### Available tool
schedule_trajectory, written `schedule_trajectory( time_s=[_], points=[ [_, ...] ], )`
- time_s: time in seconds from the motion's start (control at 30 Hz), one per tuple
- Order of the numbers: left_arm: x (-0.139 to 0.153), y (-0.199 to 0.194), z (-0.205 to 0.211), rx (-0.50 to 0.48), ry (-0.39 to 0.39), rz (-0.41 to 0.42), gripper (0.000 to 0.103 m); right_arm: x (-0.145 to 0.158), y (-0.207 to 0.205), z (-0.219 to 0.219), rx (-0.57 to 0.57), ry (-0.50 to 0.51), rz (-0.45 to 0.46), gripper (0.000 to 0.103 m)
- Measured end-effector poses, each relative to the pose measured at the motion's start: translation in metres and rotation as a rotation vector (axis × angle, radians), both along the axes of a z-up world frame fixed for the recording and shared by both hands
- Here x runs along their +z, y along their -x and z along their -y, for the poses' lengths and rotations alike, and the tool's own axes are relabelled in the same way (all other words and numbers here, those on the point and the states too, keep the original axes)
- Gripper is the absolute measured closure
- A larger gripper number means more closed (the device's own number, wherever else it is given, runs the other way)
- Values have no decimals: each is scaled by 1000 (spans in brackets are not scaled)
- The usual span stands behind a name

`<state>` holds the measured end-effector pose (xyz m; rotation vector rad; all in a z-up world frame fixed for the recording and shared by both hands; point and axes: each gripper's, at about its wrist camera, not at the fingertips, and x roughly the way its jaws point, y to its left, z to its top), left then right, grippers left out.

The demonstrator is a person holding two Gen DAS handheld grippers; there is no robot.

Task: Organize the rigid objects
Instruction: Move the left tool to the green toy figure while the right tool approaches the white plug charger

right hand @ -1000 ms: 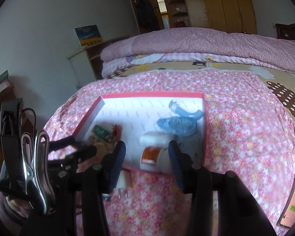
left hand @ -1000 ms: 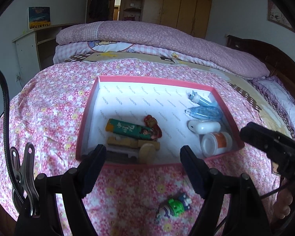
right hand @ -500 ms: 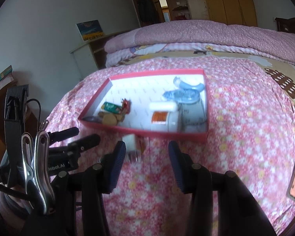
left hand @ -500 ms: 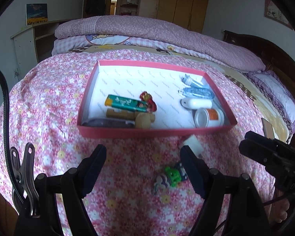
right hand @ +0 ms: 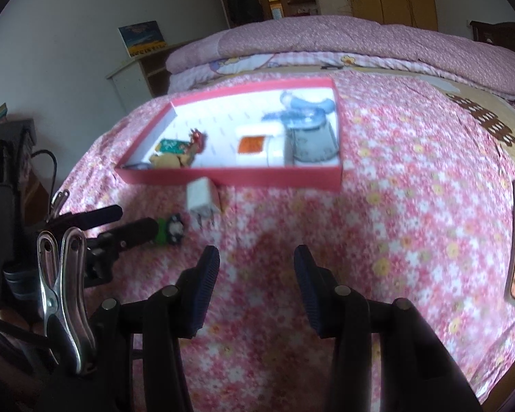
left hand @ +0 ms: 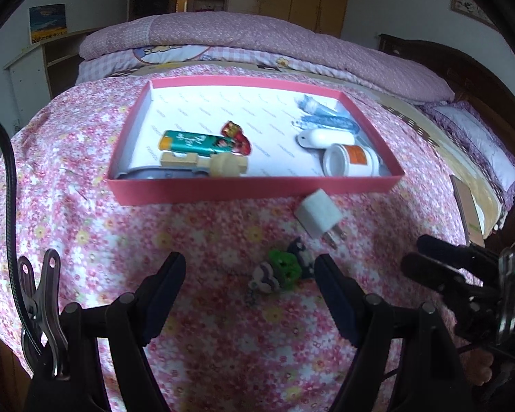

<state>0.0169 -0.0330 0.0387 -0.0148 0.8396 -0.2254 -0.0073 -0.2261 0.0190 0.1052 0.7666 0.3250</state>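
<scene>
My left hand-held gripper (left hand: 249, 285) hovers over a bed spread with a pink flowered sheet (left hand: 68, 226), its jaws released and wide apart, grasping nothing. The landmark is a shallow pink cardboard tray with a white floor (left hand: 257, 187), lying flat on the sheet ahead of me. Inside the tray, at its near left, lie a green rectangular packet (left hand: 195, 144) and a beige wooden block piece (left hand: 204, 164); at its near right lies a white tub with an orange label (left hand: 352, 159), tipped on its side. Just outside the tray's near wall lies a white plastic plug adapter (left hand: 317, 216). Nearer me than the adapter, a small green and white toy figure (left hand: 281, 271) rests beside my left hand-held gripper's right fingertip. My right hand-held gripper (right hand: 256, 276), to the tray's near right, is partly open and empty.
</scene>
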Motion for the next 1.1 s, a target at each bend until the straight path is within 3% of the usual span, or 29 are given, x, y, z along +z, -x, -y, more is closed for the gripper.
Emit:
schedule_trajectory(
  time_s=[0.37,0.7,0.77,1.1],
  points=[
    [-12,2,20,-56,-20,-19,23,-20,2,7,-21,7,-37,57],
    [-18,3,32,-60,-93,8,40,-25,4,10,-20,-19,-21,56],
    [-18,4,34,-61,-113,22,52,-25,5,10,-19,-23,-17,56],
    [-14,8,30,-52,-81,16,52,-26,6,11,-13,-37,-8,54]
  ],
)
